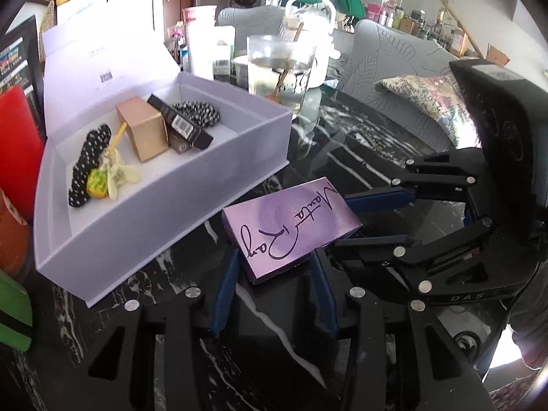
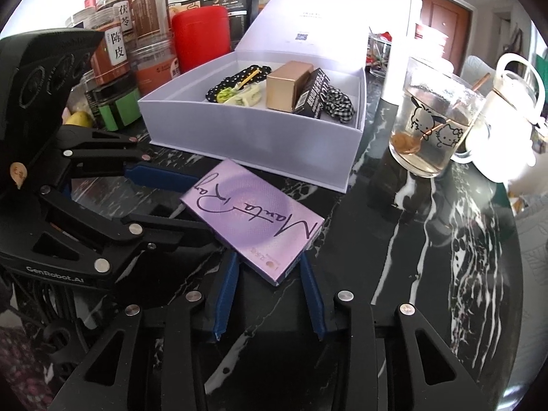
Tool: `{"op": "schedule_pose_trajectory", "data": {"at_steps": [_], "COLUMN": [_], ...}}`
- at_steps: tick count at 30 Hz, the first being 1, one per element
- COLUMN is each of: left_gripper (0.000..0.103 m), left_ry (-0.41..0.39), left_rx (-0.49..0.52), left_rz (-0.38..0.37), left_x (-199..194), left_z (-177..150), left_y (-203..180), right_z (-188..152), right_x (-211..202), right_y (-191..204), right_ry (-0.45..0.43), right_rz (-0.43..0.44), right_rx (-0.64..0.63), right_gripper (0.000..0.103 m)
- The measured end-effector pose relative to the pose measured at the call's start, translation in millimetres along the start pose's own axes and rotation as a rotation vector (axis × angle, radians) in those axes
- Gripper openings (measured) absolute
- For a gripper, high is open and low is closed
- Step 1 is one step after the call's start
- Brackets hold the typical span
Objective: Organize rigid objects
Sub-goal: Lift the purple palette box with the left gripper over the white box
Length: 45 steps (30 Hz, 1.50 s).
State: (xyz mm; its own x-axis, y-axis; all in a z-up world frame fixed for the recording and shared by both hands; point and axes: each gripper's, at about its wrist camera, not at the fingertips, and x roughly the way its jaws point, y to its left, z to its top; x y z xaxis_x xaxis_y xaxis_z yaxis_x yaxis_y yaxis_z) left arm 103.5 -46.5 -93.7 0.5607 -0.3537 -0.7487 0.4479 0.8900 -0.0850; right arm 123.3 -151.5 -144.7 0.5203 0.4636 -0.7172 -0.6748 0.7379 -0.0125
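A purple "Manta Ray" box [image 1: 291, 226] [image 2: 253, 226] lies flat on the black marble table [image 2: 428, 246], just in front of an open lavender gift box [image 1: 137, 239] [image 2: 239, 137]. My left gripper [image 1: 275, 253] [image 2: 205, 210] has its blue pads against both sides of one end. My right gripper [image 2: 269, 257] [image 1: 342, 222] clamps the opposite end the same way. The gift box holds a gold carton [image 1: 145, 130] [image 2: 287, 84], a black carton [image 1: 181, 123] [image 2: 311, 96], a checkered scrunchie [image 1: 198, 113] [image 2: 339, 102] and a polka-dot hair clip [image 1: 87, 164] [image 2: 236, 75].
A glass cup with a spoon [image 1: 279, 68] [image 2: 435, 120] and a white kettle [image 1: 315, 34] [image 2: 507, 120] stand to the right of the gift box. Jars [image 2: 113, 44], a red container [image 2: 200, 37] and a green-labelled jar [image 2: 116, 106] crowd its left side.
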Motion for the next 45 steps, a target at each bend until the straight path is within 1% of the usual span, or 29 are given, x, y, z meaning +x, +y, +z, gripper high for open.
{"op": "schedule_pose_trajectory", "data": {"at_steps": [8, 13, 20, 24, 35, 45], "left_gripper": [0.043, 0.043, 0.043, 0.043, 0.043, 0.043], "left_ry": [-0.042, -0.072, -0.136, -0.159, -0.201, -0.221], "left_rx": [0.014, 0.028, 0.036, 0.035, 0.029, 0.02], "left_rz": [0.013, 0.015, 0.034, 0.056, 0.095, 0.122], "left_x": [-22.7, -40.4, -71.7, -87.5, -110.6, -112.6], "left_z": [4.5, 9.2, 21.5, 26.2, 49.7, 70.0], "left_y": [-4.5, -5.9, -1.0, 3.3, 20.8, 38.8], "right_z": [6.2, 13.2, 33.8, 47.7, 82.1, 113.7], "right_x": [-24.1, -37.1, -61.6, -68.5, -78.7, -68.8], "right_y": [7.3, 12.9, 25.4, 33.4, 41.0, 37.4], "right_ry": [-0.047, -0.062, -0.118, -0.136, -0.179, -0.173], "right_rz": [-0.024, -0.038, -0.055, -0.06, -0.059, -0.06], "right_rx": [-0.009, -0.015, -0.034, -0.059, -0.088, -0.095], "right_gripper": [0.037, 0.037, 0.037, 0.037, 0.037, 0.036]}}
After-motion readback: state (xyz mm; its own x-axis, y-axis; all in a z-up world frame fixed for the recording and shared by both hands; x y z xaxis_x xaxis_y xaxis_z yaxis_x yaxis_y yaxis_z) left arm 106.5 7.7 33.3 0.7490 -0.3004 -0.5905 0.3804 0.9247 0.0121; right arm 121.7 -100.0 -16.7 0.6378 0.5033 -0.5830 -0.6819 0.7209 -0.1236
